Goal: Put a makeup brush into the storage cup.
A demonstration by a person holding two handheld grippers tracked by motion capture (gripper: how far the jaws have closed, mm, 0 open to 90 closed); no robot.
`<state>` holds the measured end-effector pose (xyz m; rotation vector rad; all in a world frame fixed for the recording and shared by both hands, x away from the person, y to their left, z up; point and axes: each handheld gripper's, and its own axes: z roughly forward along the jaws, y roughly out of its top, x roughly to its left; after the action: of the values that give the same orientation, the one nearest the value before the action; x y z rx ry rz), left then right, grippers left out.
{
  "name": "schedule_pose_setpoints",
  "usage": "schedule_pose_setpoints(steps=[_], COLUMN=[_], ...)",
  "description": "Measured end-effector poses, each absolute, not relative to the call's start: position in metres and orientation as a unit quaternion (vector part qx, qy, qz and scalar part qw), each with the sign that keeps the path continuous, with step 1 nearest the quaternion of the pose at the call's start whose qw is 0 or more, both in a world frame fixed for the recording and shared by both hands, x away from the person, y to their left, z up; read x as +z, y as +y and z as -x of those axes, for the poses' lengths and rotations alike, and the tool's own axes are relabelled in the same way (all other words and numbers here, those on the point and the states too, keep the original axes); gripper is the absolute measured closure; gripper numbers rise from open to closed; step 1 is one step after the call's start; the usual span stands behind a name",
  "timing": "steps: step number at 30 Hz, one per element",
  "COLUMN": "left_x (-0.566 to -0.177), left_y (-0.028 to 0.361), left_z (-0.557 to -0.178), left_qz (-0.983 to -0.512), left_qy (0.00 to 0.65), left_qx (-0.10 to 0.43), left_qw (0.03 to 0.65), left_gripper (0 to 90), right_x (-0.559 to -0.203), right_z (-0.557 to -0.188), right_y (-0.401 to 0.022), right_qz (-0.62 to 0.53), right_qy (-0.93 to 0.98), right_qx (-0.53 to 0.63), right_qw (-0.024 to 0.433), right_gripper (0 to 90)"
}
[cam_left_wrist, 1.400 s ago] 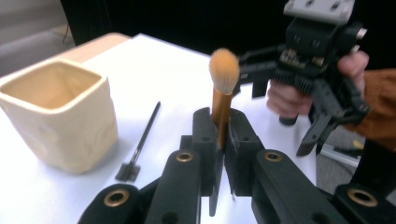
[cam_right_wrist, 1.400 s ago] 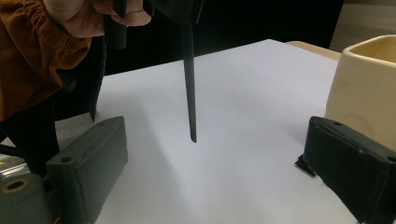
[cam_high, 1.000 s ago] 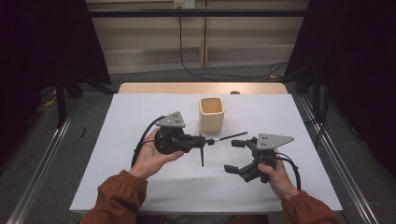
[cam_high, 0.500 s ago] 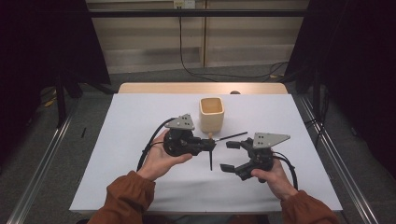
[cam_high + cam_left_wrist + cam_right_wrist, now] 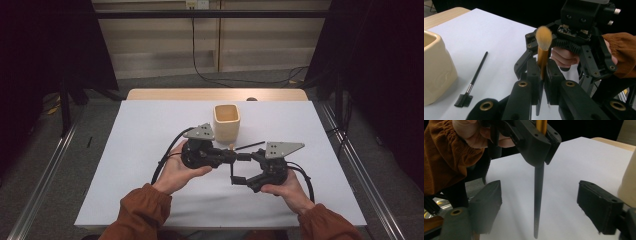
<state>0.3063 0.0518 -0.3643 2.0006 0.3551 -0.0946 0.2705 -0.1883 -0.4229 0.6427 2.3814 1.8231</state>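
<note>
Closing right tongs now flanking brush pinched in left tongs, nearer cup.

This looks like a recording lab or test studio. A white-covered table stands on a grey floor. Black curtains hang at 9 and 3 o'clock, metal rails run along both sides, and cables lie at 12 o'clock.

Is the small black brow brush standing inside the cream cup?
No, the brow brush lies flat on the white table, beside the cream cup and outside it.
</note>
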Motion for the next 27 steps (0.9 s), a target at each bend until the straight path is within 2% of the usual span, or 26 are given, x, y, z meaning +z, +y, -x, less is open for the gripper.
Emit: schedule_pose_setpoints(steps=[4, 5, 6, 9, 14, 23, 27], left_x=[-0.3641, -0.3641, -0.3645, -0.3644, -0.3643, -0.3655, -0.3661], left_y=[0.0495, 0.0495, 0.0489, 0.0487, 0.0485, 0.0460, 0.0454], left_z=[-0.3059, -0.3059, -0.3053, -0.3053, -0.3056, -0.3052, -0.3053], left_qz=[-0.836, -0.836, -0.837, -0.837, -0.835, -0.834, -0.833], left_qy=[0.148, 0.148, 0.145, 0.145, 0.143, 0.141, 0.142], left_qx=[-0.042, -0.042, -0.043, -0.045, -0.045, -0.046, -0.046], left_qw=[0.527, 0.527, 0.525, 0.526, 0.529, 0.532, 0.532], left_gripper=[83.9, 83.9, 83.9, 83.9, 83.9, 83.9, 83.9], right_x=[-0.4233, -0.4233, -0.4235, -0.4236, -0.4244, -0.4253, -0.4253], right_z=[-0.2709, -0.2709, -0.2714, -0.2721, -0.2735, -0.2739, -0.2738], right_y=[-0.1878, -0.1878, -0.1882, -0.1890, -0.1899, -0.1907, -0.1910], right_qz=[-0.210, -0.210, -0.210, -0.213, -0.215, -0.215, -0.212], right_qy=[0.773, 0.773, 0.772, 0.769, 0.767, 0.765, 0.764], right_qx=[0.598, 0.598, 0.599, 0.602, 0.605, 0.607, 0.609], right_qw=[0.034, 0.034, 0.031, 0.027, 0.022, 0.020, 0.016], right_gripper=[36.2, 36.2, 44.6, 55.8, 66.5, 74.1, 82.3])
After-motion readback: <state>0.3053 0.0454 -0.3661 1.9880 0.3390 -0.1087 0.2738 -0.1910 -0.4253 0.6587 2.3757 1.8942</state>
